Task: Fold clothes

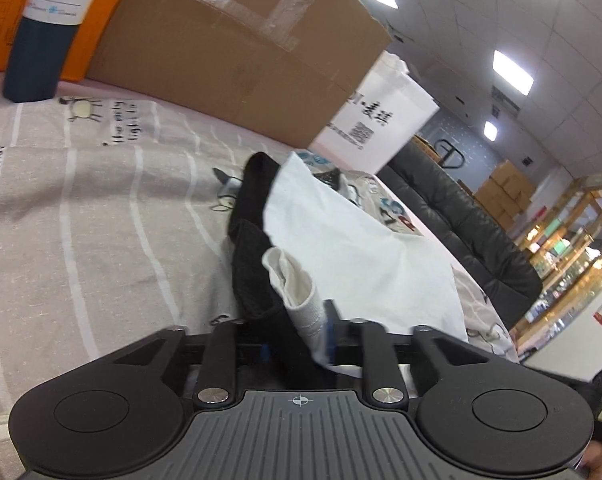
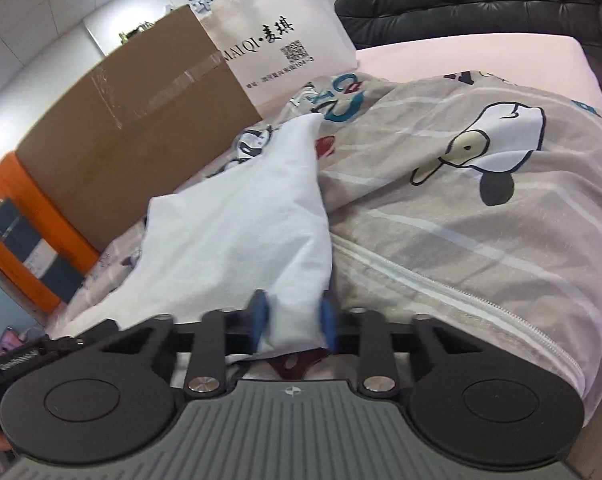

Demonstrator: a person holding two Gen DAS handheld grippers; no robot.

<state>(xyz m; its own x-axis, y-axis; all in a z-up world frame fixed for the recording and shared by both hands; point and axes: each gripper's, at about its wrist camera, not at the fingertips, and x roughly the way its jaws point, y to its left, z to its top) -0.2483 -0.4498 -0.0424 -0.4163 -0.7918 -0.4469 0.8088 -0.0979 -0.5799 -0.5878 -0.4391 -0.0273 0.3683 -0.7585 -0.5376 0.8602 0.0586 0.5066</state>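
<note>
we see a bed [image 1: 81, 208] under a grey cartoon-print cover [image 2: 481, 208], with a big cardboard box [image 1: 229, 52] and a white bag [image 2: 285, 36] along its far side. a white shirt [image 2: 237, 232] hangs lifted above the cover between our 2 grippers. the right gripper [image 2: 293, 322] is clamped on 1 edge of the shirt, the left gripper [image 1: 301, 336] on a ribbed white hem beside black cloth [image 1: 253, 240].

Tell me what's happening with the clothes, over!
Left tool shut on white garment. Right tool shut on the same garment, lifted off the quilt. Black cloth beside it. Nothing blocking.
</note>
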